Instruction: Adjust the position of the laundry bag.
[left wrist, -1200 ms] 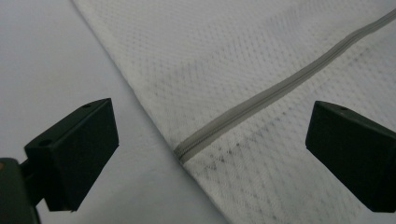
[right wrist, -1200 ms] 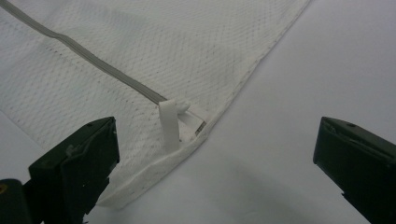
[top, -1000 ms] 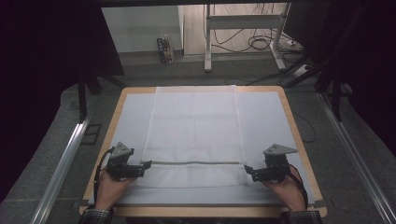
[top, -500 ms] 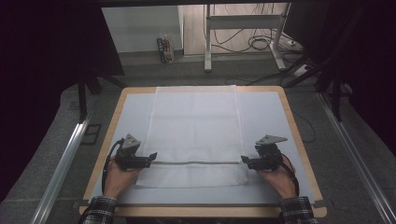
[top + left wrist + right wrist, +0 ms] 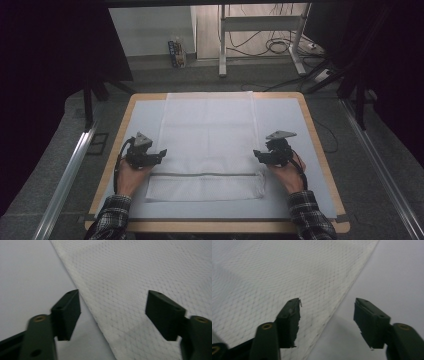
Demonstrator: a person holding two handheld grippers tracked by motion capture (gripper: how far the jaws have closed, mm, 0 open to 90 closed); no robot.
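Note:
A white mesh cloth [image 5: 210,140] lies flat on the table, its near end folded over into a band [image 5: 205,187] with a grey edge line. My left gripper [image 5: 162,153] hovers at the cloth's left edge, open, with the edge [image 5: 85,302] running between its jaws. At the right edge my right gripper [image 5: 256,155] is open too, the cloth's border [image 5: 347,295] passing between its jaws. Neither holds anything.
The cloth rests on a pale mat [image 5: 140,120] on a wooden-rimmed table [image 5: 116,150]. Metal rails [image 5: 70,170] run along both sides. Beyond the far edge stand a desk frame [image 5: 222,45] and floor cables [image 5: 280,47].
Both grippers have moved away from the near folded band, farther up the cloth's side edges, and now stand open. The fold stays lying on the cloth.

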